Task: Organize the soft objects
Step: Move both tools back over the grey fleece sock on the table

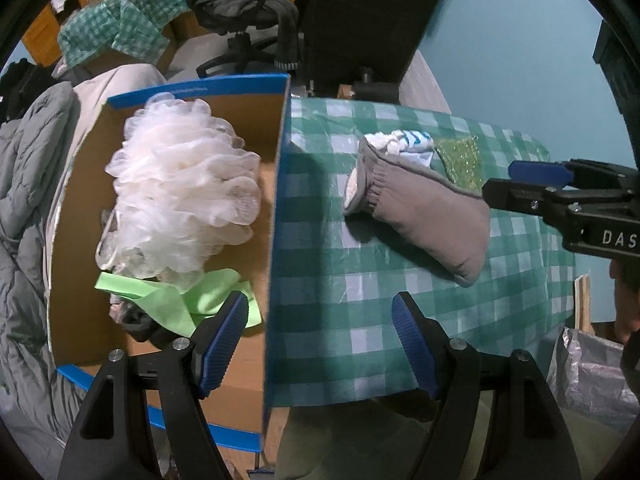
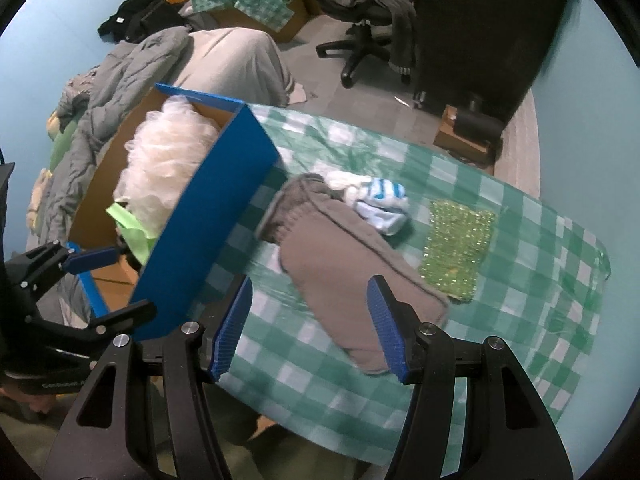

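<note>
Two soft things, a white mesh bath pouf (image 1: 180,188) and a light-green cloth (image 1: 176,300), lie in my blue-sided cardboard box (image 1: 276,208) at the bench's (image 1: 340,360) left edge, while a grey fleece mitten (image 2: 340,276), a white-and-blue striped sock (image 2: 380,204) and a glittery green scrub pad (image 2: 456,248) wait mid-bench, both my left gripper (image 1: 320,344) and right gripper (image 2: 312,328) spread wide and empty.

A checked tablecloth (image 2: 520,280) covers the table. Far behind it, a black office chair (image 2: 360,20) with dark clothes stands on the floor, and a grey quilt (image 2: 112,80) lies at the left. A clear plastic bag (image 1: 592,380) is near the right.
</note>
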The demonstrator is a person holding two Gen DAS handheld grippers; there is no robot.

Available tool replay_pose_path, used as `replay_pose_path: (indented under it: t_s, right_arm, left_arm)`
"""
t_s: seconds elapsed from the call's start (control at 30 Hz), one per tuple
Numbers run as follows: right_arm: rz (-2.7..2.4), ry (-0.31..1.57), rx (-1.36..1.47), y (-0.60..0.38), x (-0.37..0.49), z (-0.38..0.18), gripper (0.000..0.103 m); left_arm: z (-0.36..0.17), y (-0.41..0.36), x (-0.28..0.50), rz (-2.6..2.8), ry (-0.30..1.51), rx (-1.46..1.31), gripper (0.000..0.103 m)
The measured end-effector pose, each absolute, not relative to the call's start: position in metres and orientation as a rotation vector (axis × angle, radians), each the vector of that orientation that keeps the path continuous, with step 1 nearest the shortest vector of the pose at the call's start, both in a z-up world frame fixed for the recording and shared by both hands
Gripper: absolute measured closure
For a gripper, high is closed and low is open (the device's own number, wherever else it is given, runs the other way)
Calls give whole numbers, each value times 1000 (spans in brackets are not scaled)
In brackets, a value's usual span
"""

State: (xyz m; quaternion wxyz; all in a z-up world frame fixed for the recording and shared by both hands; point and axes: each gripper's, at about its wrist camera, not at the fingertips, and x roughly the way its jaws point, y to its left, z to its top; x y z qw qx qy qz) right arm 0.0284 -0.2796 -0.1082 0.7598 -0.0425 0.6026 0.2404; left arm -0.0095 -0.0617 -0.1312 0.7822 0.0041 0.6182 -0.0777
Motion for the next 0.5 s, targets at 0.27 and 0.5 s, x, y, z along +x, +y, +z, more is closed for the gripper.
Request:
replay_pose_path:
  t_s: [0.27, 0.5]
  right_arm:
    - [530, 1362, -131, -294, 32, -133, 44]
    - [567, 1397, -179, -284, 26, -158, 44]
  left_arm:
    - [-149, -80, -4, -152, 1368, 1, 27]
    - [-170, -86, -2, -125, 1413, -28, 27]
